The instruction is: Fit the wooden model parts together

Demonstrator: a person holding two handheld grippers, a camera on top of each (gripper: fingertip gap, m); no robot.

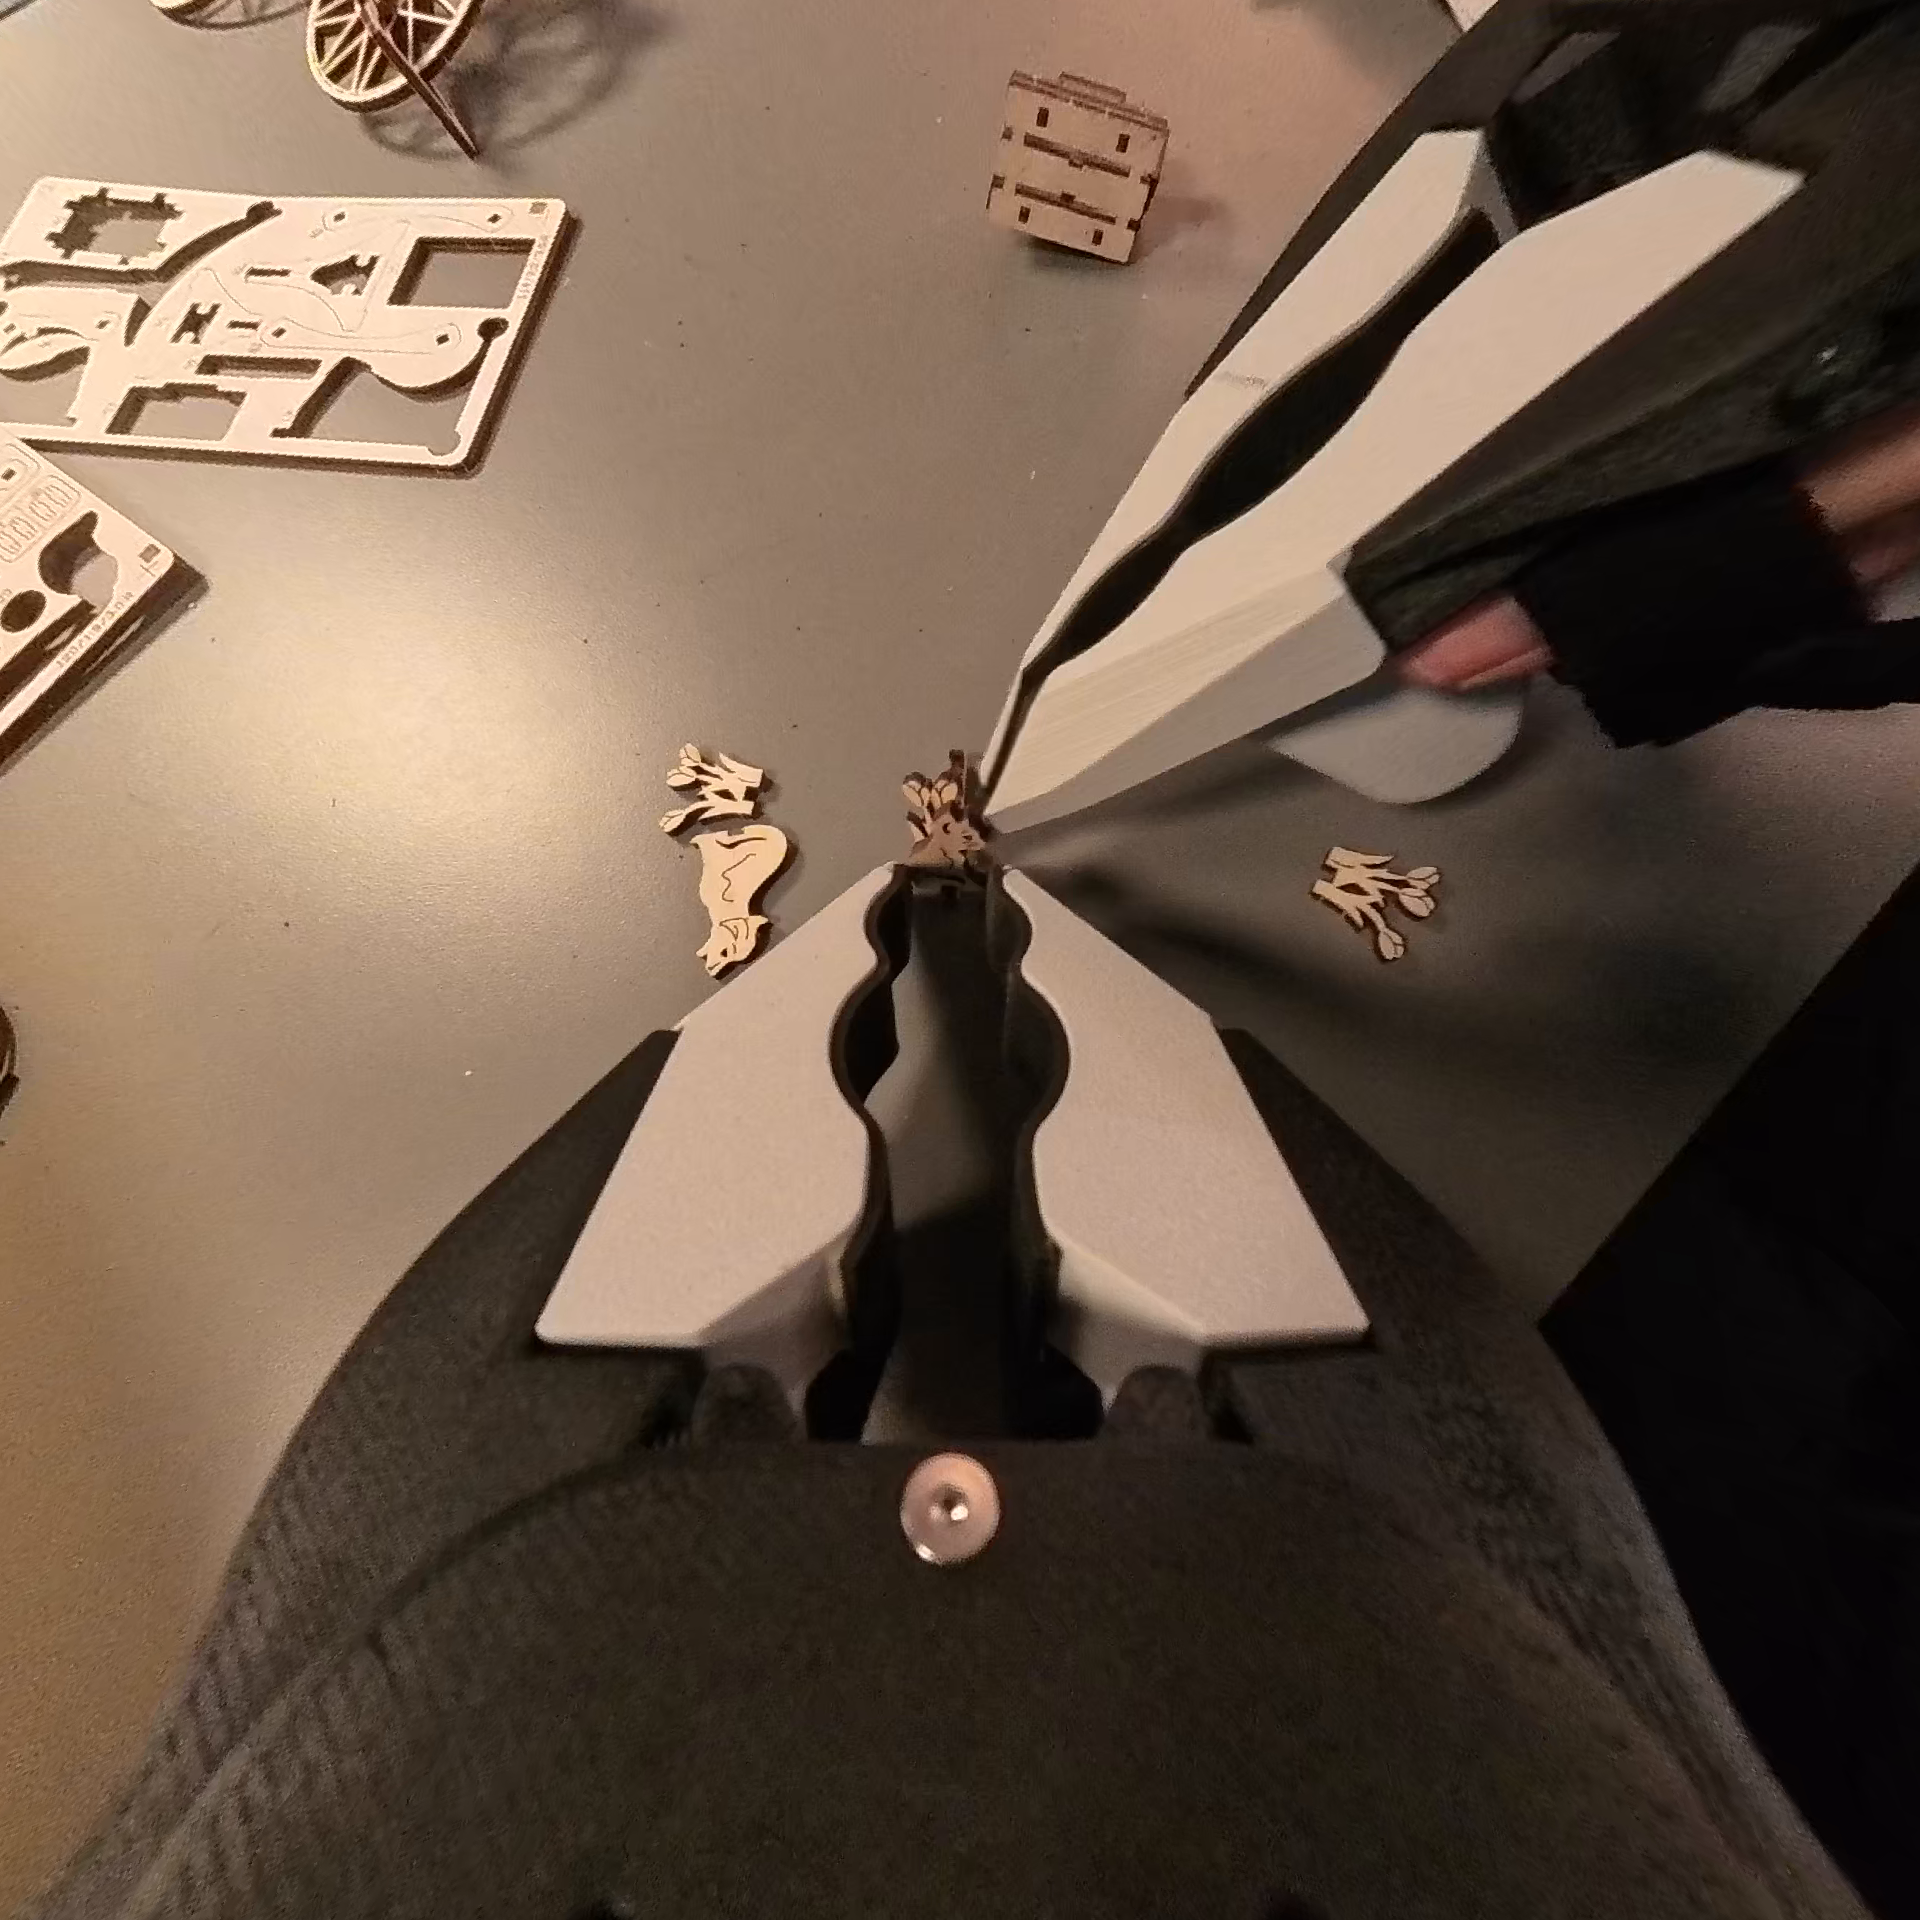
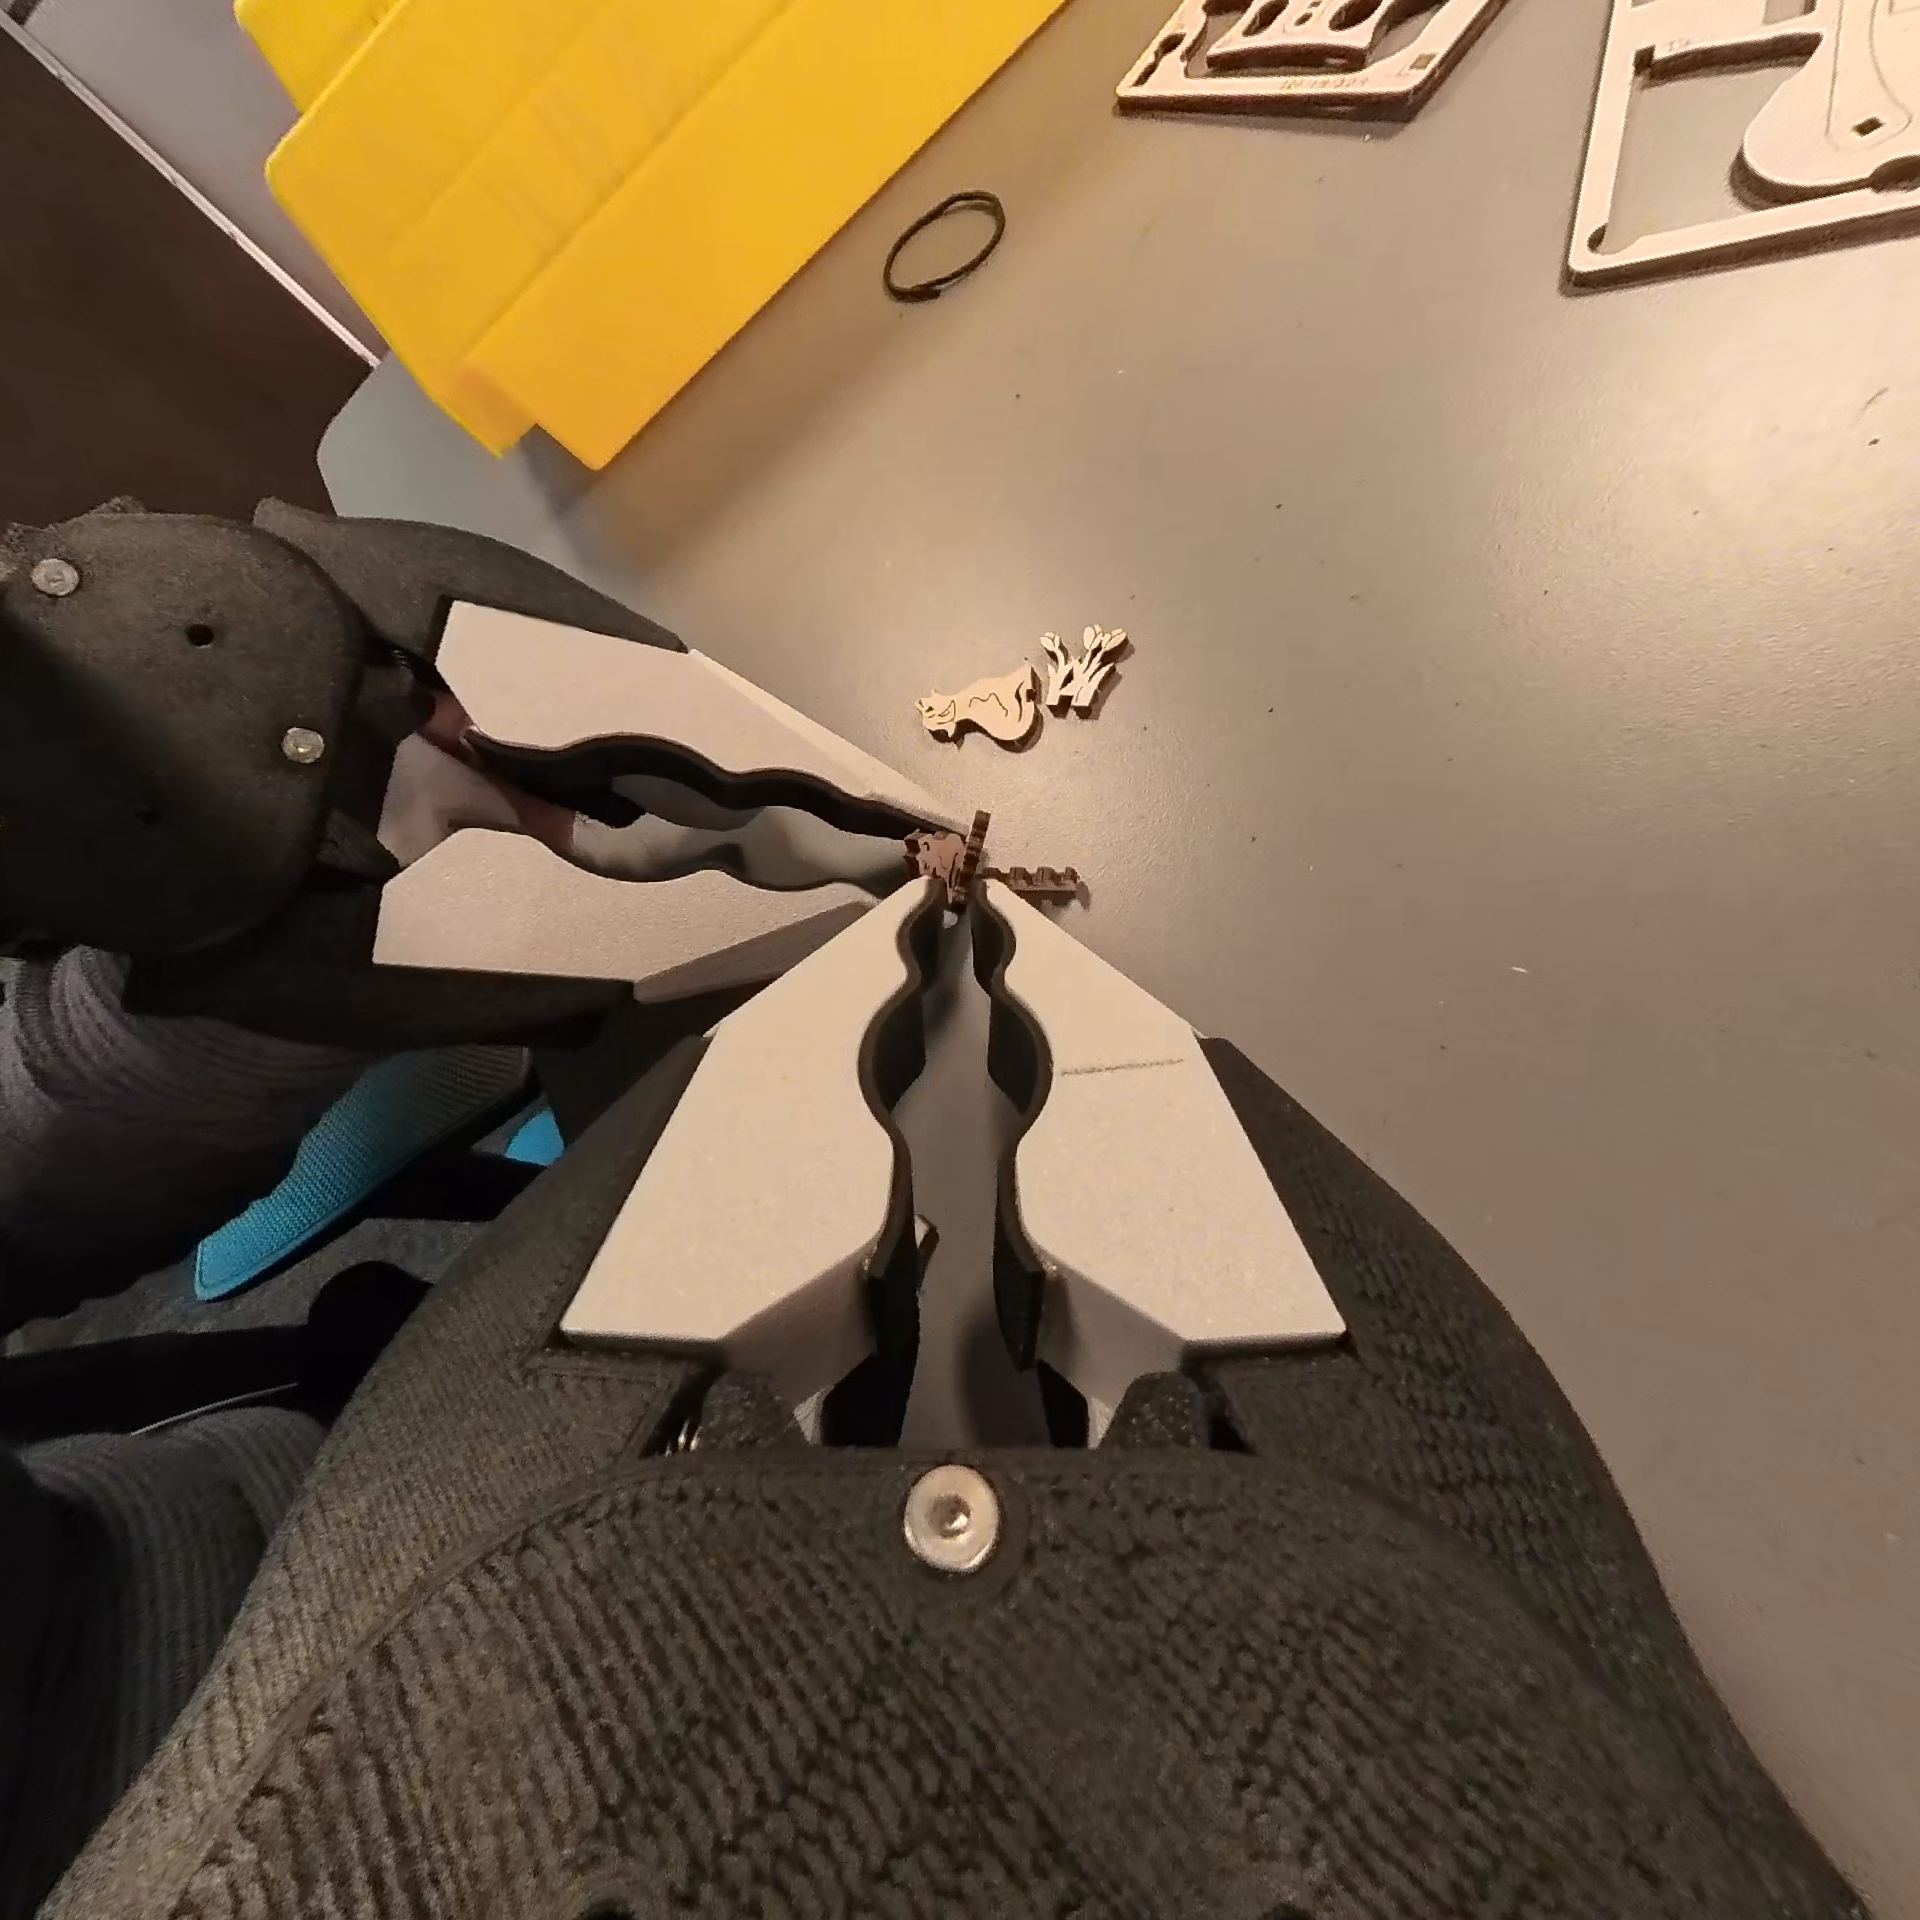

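My left gripper [image 1: 940, 871] is shut on a small slotted wooden strip [image 2: 1044, 883], held just above the grey table [image 1: 727, 582]. My right gripper [image 2: 961, 906] comes in from the upper right in the left wrist view [image 1: 985, 805]. It is shut on a small flower-shaped wooden part [image 1: 938, 814] that stands against the strip. The two gripper tips almost touch; the joint between the parts is hidden. The left gripper [image 2: 914, 847] enters the right wrist view from the left. A loose cat-shaped part [image 1: 740, 902] and two loose flower parts [image 1: 717, 790] [image 1: 1377, 899] lie flat nearby.
Cut-out wooden sheets [image 1: 260, 322] [image 1: 62, 603] lie at the left. A small wooden cube [image 1: 1075, 166] and a spoked wooden wheel [image 1: 384, 47] stand farther back. A yellow folded object [image 2: 623, 187] and a black ring [image 2: 943, 247] lie near the table edge. Both grippers' tips are close together, under 4 cm apart.
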